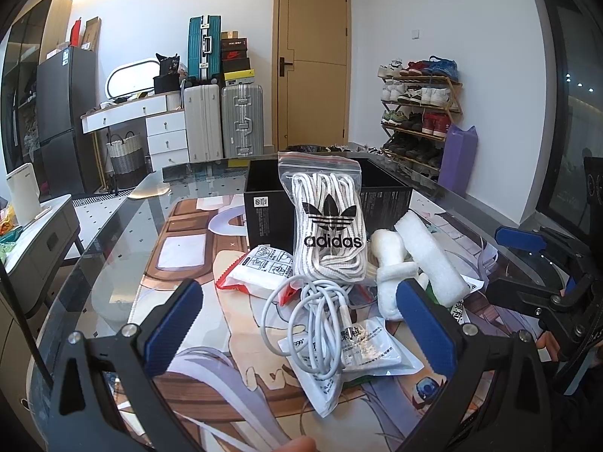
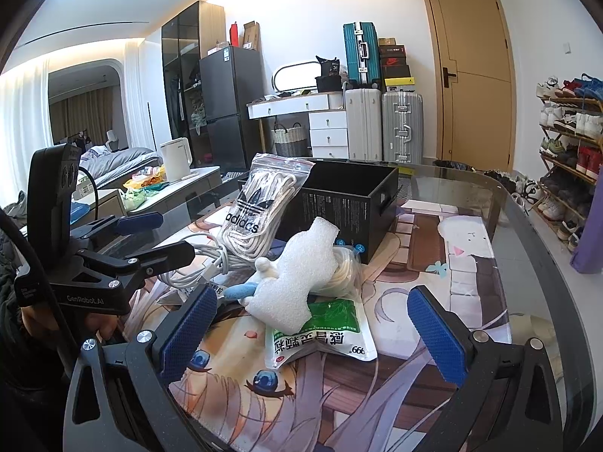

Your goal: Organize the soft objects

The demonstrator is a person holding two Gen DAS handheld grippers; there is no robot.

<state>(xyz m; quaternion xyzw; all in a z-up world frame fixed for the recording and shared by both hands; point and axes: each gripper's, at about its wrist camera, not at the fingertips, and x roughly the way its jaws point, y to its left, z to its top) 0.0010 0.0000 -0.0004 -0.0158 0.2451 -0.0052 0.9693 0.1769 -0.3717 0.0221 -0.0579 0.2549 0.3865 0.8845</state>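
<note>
A zip bag of white adidas laces (image 1: 328,222) (image 2: 260,207) leans on the open black box (image 1: 268,207) (image 2: 350,203). In front of it lies a coiled white cable (image 1: 312,320) (image 2: 203,263), between the spread blue pads of my left gripper (image 1: 299,324), which is open and holds nothing. White foam pieces (image 1: 429,260) (image 2: 297,282) and a small white plush (image 1: 390,267) lie to the right. My right gripper (image 2: 312,335) is open too, just short of the foam and a green sachet (image 2: 320,335). Each gripper shows in the other's view, left gripper (image 2: 177,235) and right gripper (image 1: 497,261).
A red-and-white packet (image 1: 260,271) and a white sachet (image 1: 361,350) lie on the printed mat (image 2: 463,263) over the glass table (image 1: 113,233). A bagged coil of white cord (image 2: 345,271) sits behind the foam. Suitcases, drawers, a door and a shoe rack stand beyond.
</note>
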